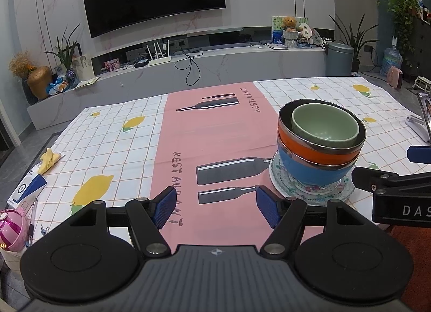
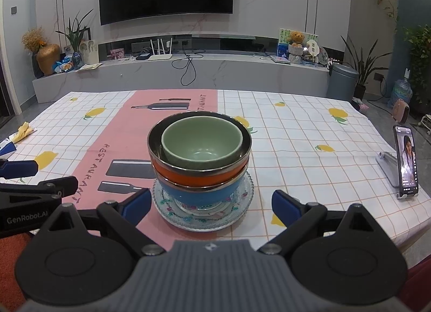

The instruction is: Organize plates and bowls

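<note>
Left view only: a pink toy and a blue-and-white box sit at the worktop's 8 o'clock edge, with a pen beside them; the right gripper pokes in from 3 o'clock.
Right view only: a phone stands upright on a stand at 3 o'clock, its screen lit with a woman's face; the left gripper shows at 9 o'clock.
Both views: a yellow cloth lies at the far left edge of the worktop, which wears a lemon-print check cloth with a pink runner.
Stack: one pile, on the seam between runner and check, at 12 o'clock from the right gripper and 2 o'clock from the left gripper.
Plate: a glass plate with flower print lies at the bottom.
Blue bowl: the blue bowl stands on the plate.
Orange bowl: the orange bowl, steel-rimmed, is nested in the blue one.
Green bowl: the green bowl sits inside the orange one, shifted toward one side; nothing in it.
Left gripper: spread wide, holding nothing, over the pink runner.
Right gripper: spread wide, holding nothing, its fingers either side of the plate's near rim without touching.
</note>
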Demonstrator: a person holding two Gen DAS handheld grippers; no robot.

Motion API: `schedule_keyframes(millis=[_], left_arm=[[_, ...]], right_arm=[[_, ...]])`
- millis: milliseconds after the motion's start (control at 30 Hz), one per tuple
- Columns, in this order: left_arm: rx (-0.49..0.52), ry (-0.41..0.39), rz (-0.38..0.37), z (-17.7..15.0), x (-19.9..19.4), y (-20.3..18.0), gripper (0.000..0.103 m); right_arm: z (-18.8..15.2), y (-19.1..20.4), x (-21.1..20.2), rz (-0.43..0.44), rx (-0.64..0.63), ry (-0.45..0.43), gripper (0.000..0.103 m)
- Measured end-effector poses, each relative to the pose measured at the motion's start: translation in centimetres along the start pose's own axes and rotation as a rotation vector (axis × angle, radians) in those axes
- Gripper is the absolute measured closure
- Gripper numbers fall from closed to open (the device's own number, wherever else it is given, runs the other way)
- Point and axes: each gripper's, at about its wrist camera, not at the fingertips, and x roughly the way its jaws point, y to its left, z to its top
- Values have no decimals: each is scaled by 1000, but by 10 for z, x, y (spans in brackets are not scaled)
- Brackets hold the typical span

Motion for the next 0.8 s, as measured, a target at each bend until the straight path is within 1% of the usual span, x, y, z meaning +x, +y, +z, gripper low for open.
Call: schedule_keyframes(millis=[500, 800], left_arm=[[-16, 11, -26, 0, 0, 0, 23], [-29, 3, -31, 1, -1, 1, 23]], right_arm=[[0, 1, 2, 8, -5, 10, 9], [1, 2, 2, 10, -6, 8, 9]])
